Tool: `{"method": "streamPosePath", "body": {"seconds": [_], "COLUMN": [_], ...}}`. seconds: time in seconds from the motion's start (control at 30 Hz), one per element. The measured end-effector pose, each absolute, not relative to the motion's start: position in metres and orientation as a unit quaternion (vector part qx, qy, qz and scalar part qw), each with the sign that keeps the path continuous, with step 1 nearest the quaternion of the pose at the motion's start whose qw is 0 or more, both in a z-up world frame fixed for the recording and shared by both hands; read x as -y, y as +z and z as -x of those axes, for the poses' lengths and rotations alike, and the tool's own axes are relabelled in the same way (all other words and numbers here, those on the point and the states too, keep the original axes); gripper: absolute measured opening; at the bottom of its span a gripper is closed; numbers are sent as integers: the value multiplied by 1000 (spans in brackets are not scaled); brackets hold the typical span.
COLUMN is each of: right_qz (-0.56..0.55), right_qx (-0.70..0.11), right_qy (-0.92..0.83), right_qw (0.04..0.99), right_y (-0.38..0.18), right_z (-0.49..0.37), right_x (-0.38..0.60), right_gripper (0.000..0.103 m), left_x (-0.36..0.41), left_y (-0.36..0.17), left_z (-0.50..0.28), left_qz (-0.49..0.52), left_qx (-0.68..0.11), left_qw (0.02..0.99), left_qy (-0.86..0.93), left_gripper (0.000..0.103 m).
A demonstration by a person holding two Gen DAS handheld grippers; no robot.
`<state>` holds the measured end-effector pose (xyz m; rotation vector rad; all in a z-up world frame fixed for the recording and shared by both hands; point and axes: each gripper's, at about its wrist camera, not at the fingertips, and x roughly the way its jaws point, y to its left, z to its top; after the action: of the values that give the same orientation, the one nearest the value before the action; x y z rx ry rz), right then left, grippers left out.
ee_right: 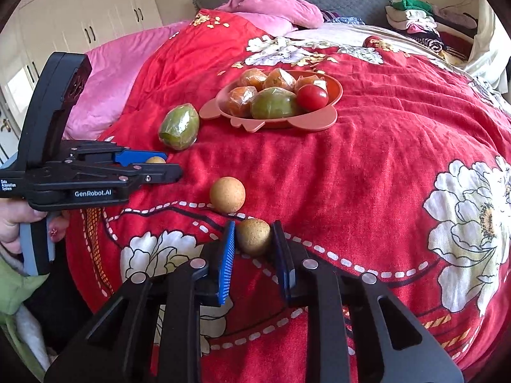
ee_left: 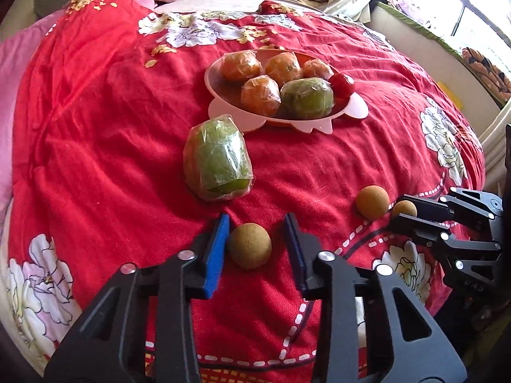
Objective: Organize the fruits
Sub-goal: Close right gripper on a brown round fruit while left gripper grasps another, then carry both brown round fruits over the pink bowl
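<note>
A small brown round fruit [ee_left: 250, 245] lies on the red bedspread between the blue pads of my left gripper [ee_left: 255, 245]; the left pad touches it and a sliver of cloth shows at the right pad. Seen from the side, the left gripper [ee_right: 169, 163] has that fruit [ee_right: 155, 160] peeking out between its fingers. My right gripper [ee_right: 254, 245] is shut on a second brown fruit [ee_right: 254, 236], and also shows at the right edge [ee_left: 403, 209]. A third brown fruit [ee_left: 372, 203] [ee_right: 227, 194] lies loose between them. A wrapped green fruit [ee_left: 217, 159] [ee_right: 179, 126] lies before the pink plate [ee_left: 223, 108] [ee_right: 319, 123].
The plate holds several wrapped orange fruits, one wrapped green fruit [ee_left: 307, 97] and a red tomato [ee_left: 341, 85] [ee_right: 312, 97]. Pink pillows [ee_right: 274, 8] and piled clothes [ee_right: 415, 19] lie at the bed's far end. A hand [ee_right: 16, 223] holds the left gripper's handle.
</note>
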<state>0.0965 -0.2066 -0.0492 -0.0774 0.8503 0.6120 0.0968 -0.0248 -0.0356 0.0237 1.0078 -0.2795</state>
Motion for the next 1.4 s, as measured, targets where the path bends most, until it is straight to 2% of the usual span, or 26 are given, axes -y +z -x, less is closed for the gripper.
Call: {"method": "streamPosePath", "body": {"seconds": [0.1,1.4], "right_qz": [35,14], "right_qx": [-404,-338], "right_qy": [292,273], "right_qw": [866,901], "right_y": [-48,20], "right_z": [-96,-96], "right_x": [207,231], "right_gripper": [21,21], "left_x": [24,44], "left_y": [-33,36], "left_z": [-96,-87], "left_qz": [-4,11], "left_qx": [-482,-427], "left_qw": [865,885], "left_qy": [-141,-187], "left_gripper": [19,19]}}
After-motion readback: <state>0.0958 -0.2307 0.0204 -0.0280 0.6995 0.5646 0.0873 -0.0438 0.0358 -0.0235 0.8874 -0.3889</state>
